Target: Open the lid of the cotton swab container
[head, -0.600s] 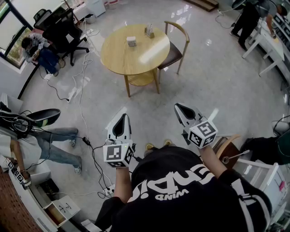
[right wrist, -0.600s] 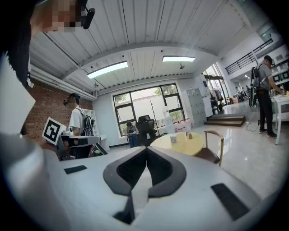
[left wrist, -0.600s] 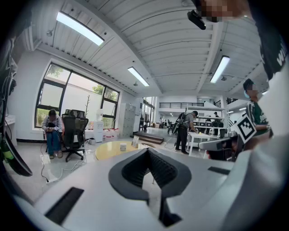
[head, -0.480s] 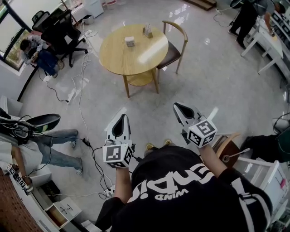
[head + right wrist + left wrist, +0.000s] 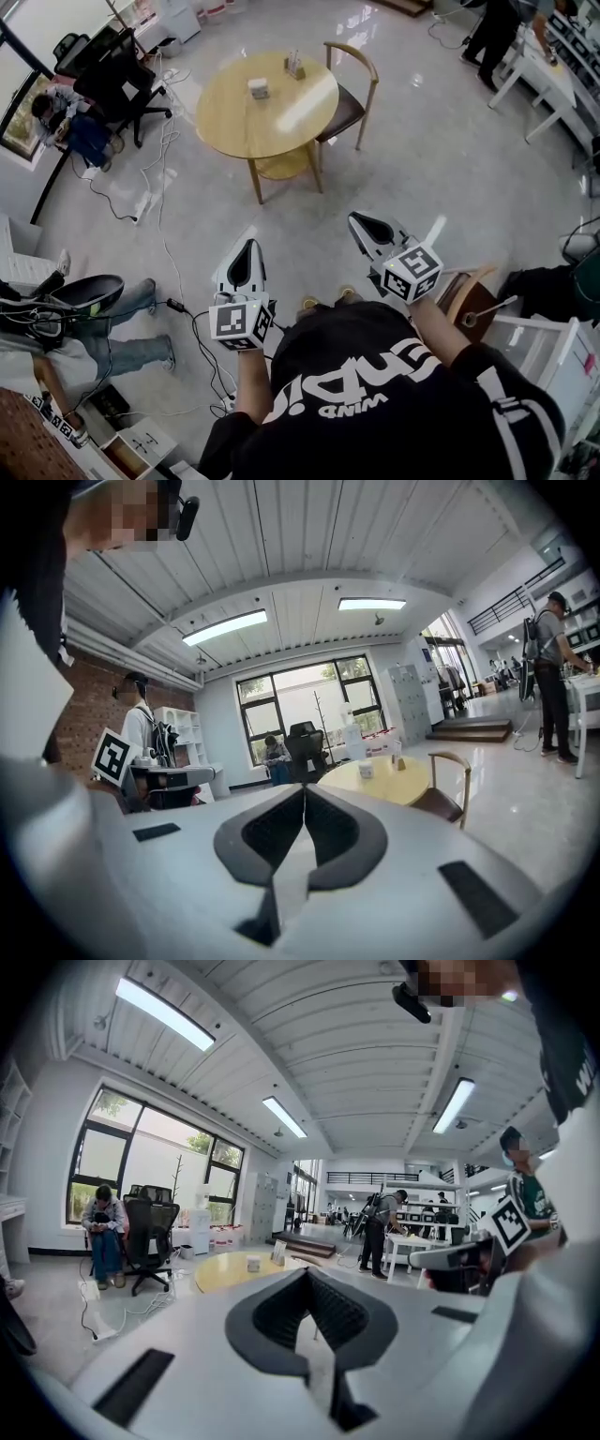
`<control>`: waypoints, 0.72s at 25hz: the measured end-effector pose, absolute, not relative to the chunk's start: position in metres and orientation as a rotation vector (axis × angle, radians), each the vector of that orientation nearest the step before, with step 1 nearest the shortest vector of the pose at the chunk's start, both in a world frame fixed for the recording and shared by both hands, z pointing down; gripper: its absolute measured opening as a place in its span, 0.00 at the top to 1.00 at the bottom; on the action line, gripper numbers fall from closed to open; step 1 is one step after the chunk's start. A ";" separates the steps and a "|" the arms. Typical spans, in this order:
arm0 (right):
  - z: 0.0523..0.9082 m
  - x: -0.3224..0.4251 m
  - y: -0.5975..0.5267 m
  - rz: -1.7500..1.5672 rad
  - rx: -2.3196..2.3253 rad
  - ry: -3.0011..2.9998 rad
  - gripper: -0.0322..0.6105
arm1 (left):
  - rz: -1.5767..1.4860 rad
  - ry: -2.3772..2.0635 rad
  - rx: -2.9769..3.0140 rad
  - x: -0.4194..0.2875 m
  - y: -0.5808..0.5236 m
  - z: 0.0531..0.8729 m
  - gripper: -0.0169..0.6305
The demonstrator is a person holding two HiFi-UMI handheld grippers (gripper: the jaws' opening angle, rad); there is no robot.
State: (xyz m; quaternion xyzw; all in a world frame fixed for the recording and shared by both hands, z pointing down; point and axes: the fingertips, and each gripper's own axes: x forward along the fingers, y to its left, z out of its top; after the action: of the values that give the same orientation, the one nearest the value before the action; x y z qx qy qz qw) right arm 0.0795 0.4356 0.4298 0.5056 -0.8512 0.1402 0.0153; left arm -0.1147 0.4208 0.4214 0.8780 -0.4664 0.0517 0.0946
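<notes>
A round wooden table (image 5: pixel 281 117) stands well ahead of me on the glossy floor. On it sit a small white container (image 5: pixel 258 88) and a second small item (image 5: pixel 294 65); they are too small to make out further. My left gripper (image 5: pixel 248 246) and my right gripper (image 5: pixel 356 220) are held side by side in front of my body, far short of the table, both shut with nothing between the jaws. The left gripper view shows the table (image 5: pixel 225 1267) and the white container (image 5: pixel 253 1263) beyond the left gripper (image 5: pixel 307 1274). The right gripper view shows the right gripper (image 5: pixel 304 789) and the container (image 5: pixel 367 770).
A wooden chair (image 5: pixel 352 94) is tucked in at the table's right side. Cables (image 5: pixel 164 234) trail over the floor on the left. A black office chair (image 5: pixel 117 75) and a seated person (image 5: pixel 66 112) are at the far left, and white desks (image 5: pixel 544 75) at the right.
The head view has shifted, so the table and its items sit a little higher and further left. Both grippers keep their places in front of me, still shut.
</notes>
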 end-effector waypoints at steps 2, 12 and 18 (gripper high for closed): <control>0.432 0.074 0.436 0.429 1.569 -2.648 0.95 | 0.159 -1.376 2.607 -0.119 0.420 0.425 0.96; 0.438 0.058 0.430 0.405 1.631 -2.629 0.95 | 0.144 -1.323 2.639 -0.132 0.409 0.435 0.96; 0.439 0.052 0.419 0.387 1.636 -2.624 0.95 | 0.144 -1.301 2.648 -0.135 0.399 0.438 0.96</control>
State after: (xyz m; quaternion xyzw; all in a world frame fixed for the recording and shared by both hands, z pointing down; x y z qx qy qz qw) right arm 0.0524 0.4189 0.4385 0.5250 -0.8419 0.1243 0.0128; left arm -0.1353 0.3986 0.4380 0.8926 -0.4384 0.0484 0.0936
